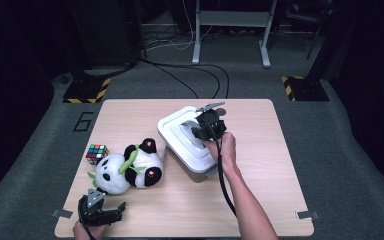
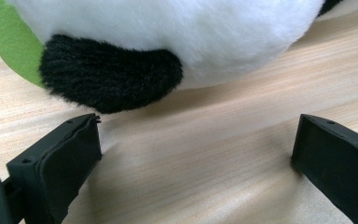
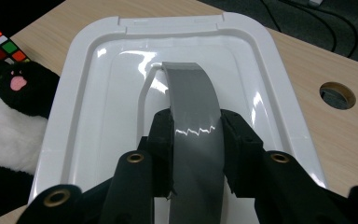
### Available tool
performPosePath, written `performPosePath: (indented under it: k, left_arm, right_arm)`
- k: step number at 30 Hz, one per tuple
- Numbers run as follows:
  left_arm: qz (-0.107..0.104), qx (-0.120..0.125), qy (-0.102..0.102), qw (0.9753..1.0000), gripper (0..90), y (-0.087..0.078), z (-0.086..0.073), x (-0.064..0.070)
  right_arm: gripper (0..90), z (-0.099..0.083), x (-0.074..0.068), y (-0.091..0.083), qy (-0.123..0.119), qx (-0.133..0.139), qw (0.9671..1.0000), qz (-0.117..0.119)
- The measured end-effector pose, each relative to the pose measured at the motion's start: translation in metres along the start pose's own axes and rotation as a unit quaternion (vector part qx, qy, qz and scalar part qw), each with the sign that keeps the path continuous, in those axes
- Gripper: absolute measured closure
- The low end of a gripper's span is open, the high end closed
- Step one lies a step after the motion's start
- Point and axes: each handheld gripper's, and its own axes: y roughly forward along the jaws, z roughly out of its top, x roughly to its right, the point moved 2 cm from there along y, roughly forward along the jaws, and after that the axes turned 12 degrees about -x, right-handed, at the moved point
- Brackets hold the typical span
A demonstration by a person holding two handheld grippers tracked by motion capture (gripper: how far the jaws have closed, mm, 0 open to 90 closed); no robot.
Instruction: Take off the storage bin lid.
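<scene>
So the right gripper [image 3: 196, 140] is clamped on the grey handle [image 3: 193, 116] of a white lid [image 3: 98, 93], one jaw on each side of the strap. In the high view that lid sits on a white box [image 1: 190, 140] near the middle of the wooden table [image 1: 260, 190], and the person's right hand [image 1: 222, 147] comes in over the box from the near side.

The left gripper [image 2: 196, 154] is wide open with nothing between the jaws, just bare tabletop. It's down low at the near left edge of the table, pointing at a plush panda [image 2: 168, 42] that lies just ahead of it, not touching. In the high view the panda [image 1: 130, 170] is on its side left of the box, with a Rubik's cube [image 1: 97, 153] just beside its head, farther from the person. There's a round hole [image 3: 337, 94] in the tabletop beyond the lid in the right gripper view.
</scene>
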Motion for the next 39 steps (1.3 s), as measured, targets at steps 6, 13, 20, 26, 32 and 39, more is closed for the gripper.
performPosePath:
  k: [6,13,20,26,32,39]
  left_arm:
    - [0.000,0.001,-0.001,1.0000,1.0,0.000,0.000,0.000]
    - [0.001,0.001,0.001,1.0000,1.1,0.000,0.000,-0.001]
    - [0.005,0.001,-0.001,1.0000,1.0,0.000,0.000,-0.001]
    - [0.004,0.000,0.000,1.0000,1.0,0.000,0.000,-0.001]
    - [0.004,0.005,-0.005,1.0000,1.0,0.001,0.000,0.000]
    - [0.009,0.005,-0.012,0.9999,1.1,0.000,0.000,0.000]
  right_arm:
    - [67.0,0.000,0.006,-0.014,0.000,0.016,0.9999,-0.002]
    - [67.0,-0.001,0.011,-0.027,0.001,0.028,0.9996,-0.006]
    - [67.0,-0.003,0.023,-0.042,0.003,0.038,0.9991,-0.018]
    - [67.0,-0.005,0.033,-0.054,0.010,0.042,0.9987,-0.027]
    - [66.9,-0.007,0.042,-0.061,0.013,0.046,0.9983,-0.034]
    - [67.0,-0.014,0.055,-0.070,0.019,0.039,0.9981,-0.044]
